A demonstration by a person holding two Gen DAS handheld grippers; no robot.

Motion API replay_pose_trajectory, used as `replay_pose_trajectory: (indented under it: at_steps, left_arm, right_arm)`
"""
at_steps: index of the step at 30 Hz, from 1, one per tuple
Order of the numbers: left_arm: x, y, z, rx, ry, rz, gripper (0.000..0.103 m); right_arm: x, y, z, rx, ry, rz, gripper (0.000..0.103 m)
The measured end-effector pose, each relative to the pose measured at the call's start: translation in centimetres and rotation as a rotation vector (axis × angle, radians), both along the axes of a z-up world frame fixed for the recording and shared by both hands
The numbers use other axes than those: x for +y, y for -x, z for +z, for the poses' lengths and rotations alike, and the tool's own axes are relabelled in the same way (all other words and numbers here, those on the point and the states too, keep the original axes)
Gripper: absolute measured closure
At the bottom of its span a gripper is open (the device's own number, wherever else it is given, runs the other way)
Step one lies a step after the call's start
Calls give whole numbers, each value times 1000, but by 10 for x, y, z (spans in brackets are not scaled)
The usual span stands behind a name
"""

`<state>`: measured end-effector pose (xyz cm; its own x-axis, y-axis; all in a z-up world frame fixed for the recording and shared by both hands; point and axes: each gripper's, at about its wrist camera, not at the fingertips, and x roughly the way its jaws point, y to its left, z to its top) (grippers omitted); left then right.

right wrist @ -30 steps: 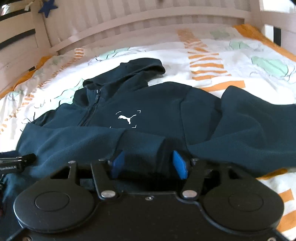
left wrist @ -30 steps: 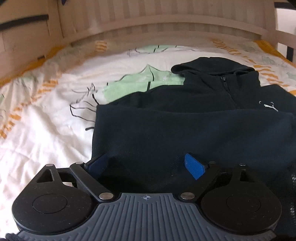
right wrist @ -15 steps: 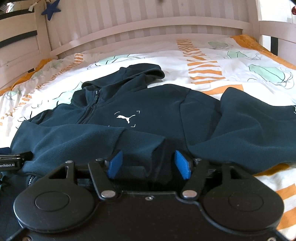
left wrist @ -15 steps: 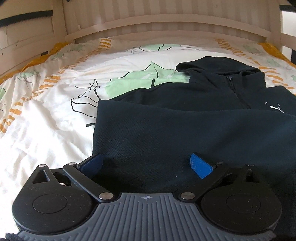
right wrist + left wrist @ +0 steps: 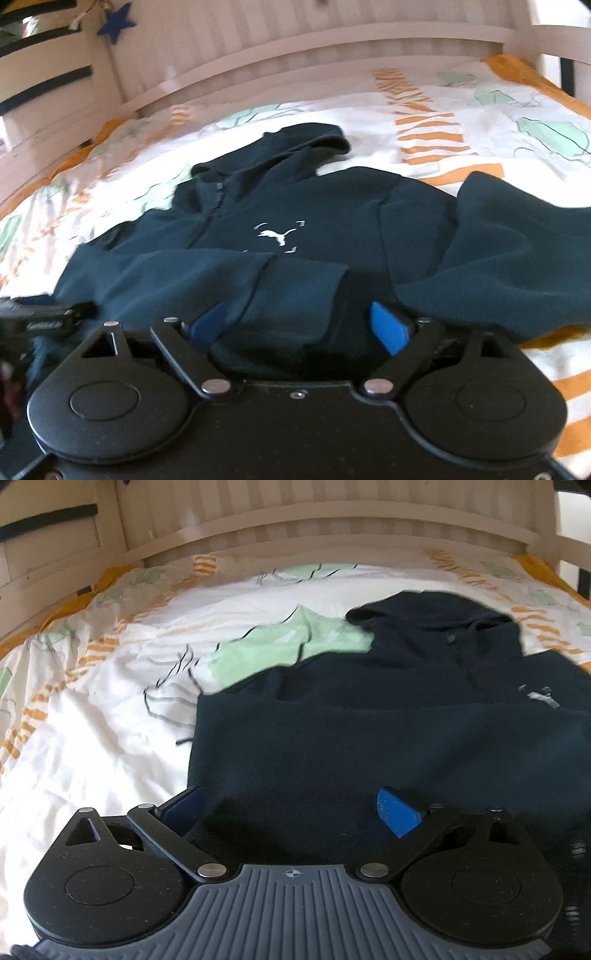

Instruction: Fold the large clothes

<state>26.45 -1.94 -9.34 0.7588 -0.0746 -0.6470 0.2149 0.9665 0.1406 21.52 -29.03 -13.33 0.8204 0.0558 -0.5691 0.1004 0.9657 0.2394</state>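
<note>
- Dark navy fleece zip hoodie (image 5: 332,221) on the patterned bedsheet (image 5: 92,720): one sleeve folded across below its white chest logo (image 5: 277,236).
- Left gripper (image 5: 291,805), right gripper (image 5: 299,325): both spread wide, gripping nothing.
- Advice: clamp the hem evenly either side of the logo.

Dark navy hooded sweatshirt (image 5: 388,746) spread on a white patterned bedsheet (image 5: 92,738).

The left gripper (image 5: 291,806) is seen with blue-padded fingers spread wide over the near folded edge of the sweatshirt. The hood is laid far right, towards a cream slatted wooden headboard (image 5: 295,520).
</note>
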Motion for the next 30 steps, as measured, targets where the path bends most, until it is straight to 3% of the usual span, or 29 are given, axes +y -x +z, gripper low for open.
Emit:
replay_pose_trajectory:
  at_steps: [7, 13, 22, 25, 30]
  left_arm:
    - [-39, 23, 48, -54, 113, -86, 3]
    - [-95, 36, 67, -63, 130, -183, 3]
    - [-166, 38, 48, 1, 149, -293, 3]
    - [-183, 37, 38, 19, 136, -322, 3]
    - [-202, 33, 21, 24, 93, -327, 3]
  right_arm:
    - [-22, 33, 37, -18, -8, 8, 9]
    - [-44, 48, 50, -17, 90, -19, 6]
    - [-99, 70, 43, -18, 111, -184, 1]
    - [-123, 71, 42, -29, 84, -262, 1]
    - [-157, 72, 41, -53, 122, -406, 1]
